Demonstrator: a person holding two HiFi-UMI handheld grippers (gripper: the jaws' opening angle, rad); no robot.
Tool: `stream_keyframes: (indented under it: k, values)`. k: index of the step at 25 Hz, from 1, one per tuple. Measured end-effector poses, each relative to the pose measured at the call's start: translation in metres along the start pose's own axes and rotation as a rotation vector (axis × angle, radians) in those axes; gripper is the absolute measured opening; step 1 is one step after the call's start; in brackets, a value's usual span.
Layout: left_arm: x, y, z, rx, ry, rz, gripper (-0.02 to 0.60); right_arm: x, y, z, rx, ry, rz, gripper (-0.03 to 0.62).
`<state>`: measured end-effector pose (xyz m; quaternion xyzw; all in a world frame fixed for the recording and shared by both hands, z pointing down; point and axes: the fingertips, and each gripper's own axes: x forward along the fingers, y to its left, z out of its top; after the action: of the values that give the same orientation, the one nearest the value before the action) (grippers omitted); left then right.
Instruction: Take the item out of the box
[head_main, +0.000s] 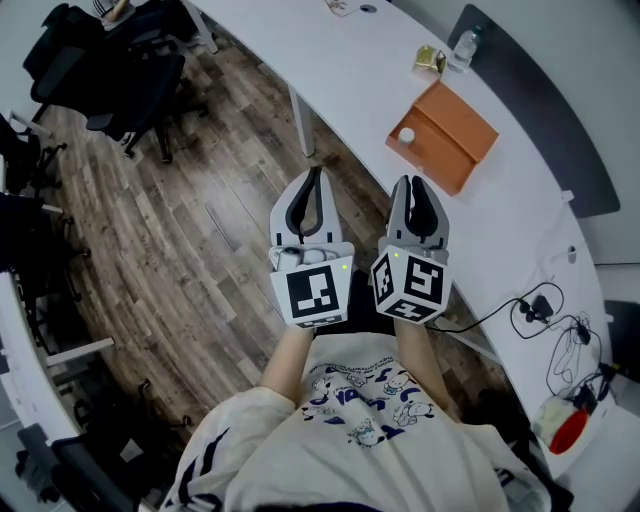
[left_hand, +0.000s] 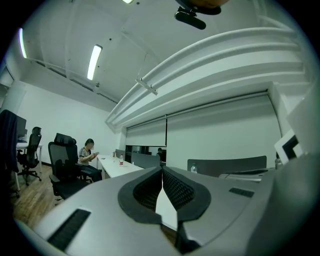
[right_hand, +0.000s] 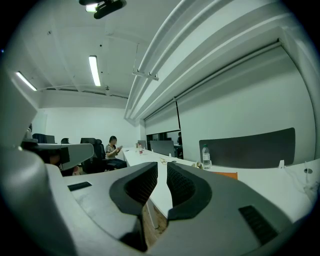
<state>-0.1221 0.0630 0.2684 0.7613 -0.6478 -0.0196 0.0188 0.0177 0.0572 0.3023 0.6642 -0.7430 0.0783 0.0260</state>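
White ball (head_main: 407, 134), perhaps, overhead only

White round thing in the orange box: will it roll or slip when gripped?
Probably rolls: the white item looks round, like a small ball. Likely light, being small beside the orange box. It seems to sit at a box corner, so a push may pin it there.

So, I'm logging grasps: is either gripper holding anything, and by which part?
Nothing is held. The left gripper and right gripper are both shut and empty, well apart from the box on the table.
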Motion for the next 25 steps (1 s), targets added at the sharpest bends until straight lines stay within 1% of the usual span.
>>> stream_keyframes:
  k: [9, 14, 25]
  values:
    - [0.038, -0.004, -0.014, -0.023, 0.03, -0.017, 0.018, 0.032, -0.019, -0.008, 0.003, 0.038, -0.029, 0.055]
    - [0.062, -0.005, -0.021, 0.011, 0.06, -0.031, 0.018, 0.056, -0.027, -0.011, 0.008, 0.056, -0.039, 0.055]
    - [0.126, -0.013, -0.027, -0.004, 0.057, -0.031, 0.018, 0.117, -0.052, -0.015, 0.023, 0.094, -0.055, 0.057]
